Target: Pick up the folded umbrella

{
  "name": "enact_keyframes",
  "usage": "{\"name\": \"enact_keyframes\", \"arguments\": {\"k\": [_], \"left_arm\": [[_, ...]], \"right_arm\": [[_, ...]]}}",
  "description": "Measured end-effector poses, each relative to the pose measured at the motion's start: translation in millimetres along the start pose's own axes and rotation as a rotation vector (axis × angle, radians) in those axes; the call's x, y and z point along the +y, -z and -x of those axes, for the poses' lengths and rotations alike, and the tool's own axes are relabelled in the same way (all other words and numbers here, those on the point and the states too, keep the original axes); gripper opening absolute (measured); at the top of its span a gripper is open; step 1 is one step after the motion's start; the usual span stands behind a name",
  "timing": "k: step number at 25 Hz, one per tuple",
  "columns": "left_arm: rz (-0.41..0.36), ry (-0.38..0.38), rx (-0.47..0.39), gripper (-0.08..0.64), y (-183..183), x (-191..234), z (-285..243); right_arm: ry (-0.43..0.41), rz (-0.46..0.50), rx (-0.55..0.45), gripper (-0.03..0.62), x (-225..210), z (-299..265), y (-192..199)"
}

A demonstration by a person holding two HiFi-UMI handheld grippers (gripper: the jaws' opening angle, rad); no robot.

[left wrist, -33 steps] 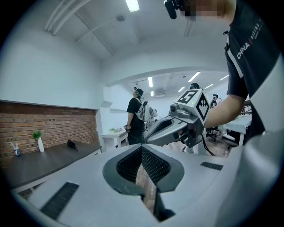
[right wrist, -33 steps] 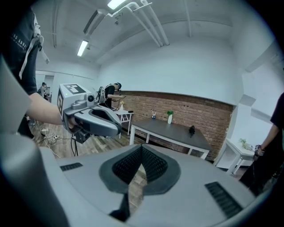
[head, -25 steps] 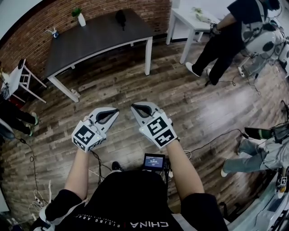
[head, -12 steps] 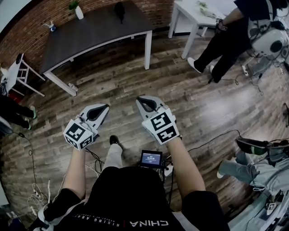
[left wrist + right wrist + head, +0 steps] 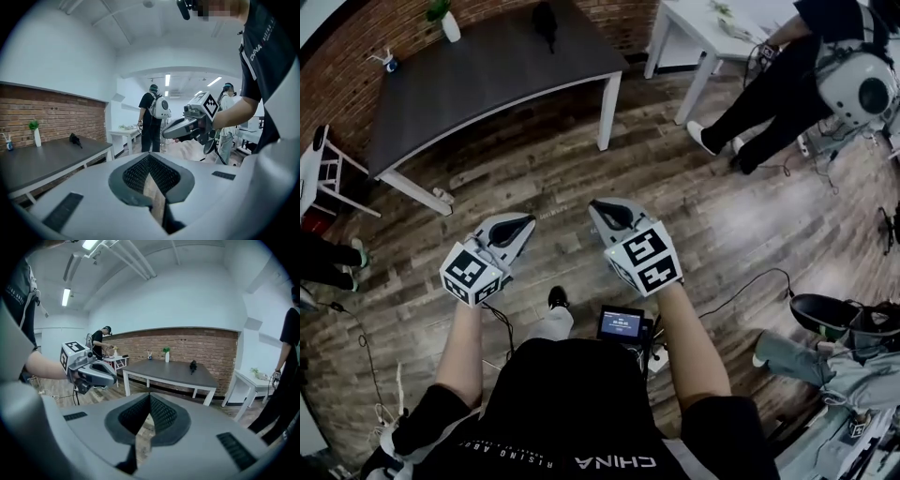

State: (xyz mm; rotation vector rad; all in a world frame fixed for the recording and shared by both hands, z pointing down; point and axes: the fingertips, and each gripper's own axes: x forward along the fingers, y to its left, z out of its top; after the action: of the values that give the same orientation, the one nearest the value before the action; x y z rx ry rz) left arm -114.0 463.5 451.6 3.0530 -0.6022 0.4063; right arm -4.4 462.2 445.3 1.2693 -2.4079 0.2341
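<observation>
The folded umbrella (image 5: 546,19) is a small black bundle lying at the far side of a dark grey table (image 5: 487,80). It also shows in the left gripper view as the umbrella (image 5: 74,138) and in the right gripper view as the umbrella (image 5: 192,365). My left gripper (image 5: 528,223) and right gripper (image 5: 598,206) hang side by side over the wooden floor, well short of the table. Both are shut with nothing between the jaws. Each gripper view shows the other one: the right gripper (image 5: 167,133) and the left gripper (image 5: 112,379).
A white vase with a plant (image 5: 448,23) stands at the table's back left. A white table (image 5: 698,42) and a standing person in black (image 5: 769,84) are at the right. A white stool (image 5: 321,169) is at the left. Cables (image 5: 741,286) trail over the floor.
I have walked forward: the dark table is nearer and has shifted left in the head view. Both grippers travelled with me and stay shut and empty.
</observation>
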Motion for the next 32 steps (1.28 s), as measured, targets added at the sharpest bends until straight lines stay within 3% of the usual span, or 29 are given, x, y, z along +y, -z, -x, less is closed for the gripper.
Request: {"name": "enact_keyframes", "arguments": {"k": [6,16,20,32], "left_arm": [[-0.014,0.052,-0.004,0.002,-0.7,69.3,0.1],[0.090,0.056,-0.036,0.003,10.0,142.3,-17.7],[0.150,0.022,-0.065,0.002,7.0,178.5,-47.1],[0.136,-0.047,-0.035,0.002,-41.4,280.4,-177.4]], "right_arm": [[0.041,-0.036,0.007,0.005,-14.4,-59.8,-31.5],[0.059,-0.029,0.061,0.005,-52.2,-128.3,-47.6],[0.061,-0.040,0.041,0.005,-93.3,-157.1,-53.7],[0.011,-0.025,-0.016,0.005,-262.0,-228.5,-101.9]]}}
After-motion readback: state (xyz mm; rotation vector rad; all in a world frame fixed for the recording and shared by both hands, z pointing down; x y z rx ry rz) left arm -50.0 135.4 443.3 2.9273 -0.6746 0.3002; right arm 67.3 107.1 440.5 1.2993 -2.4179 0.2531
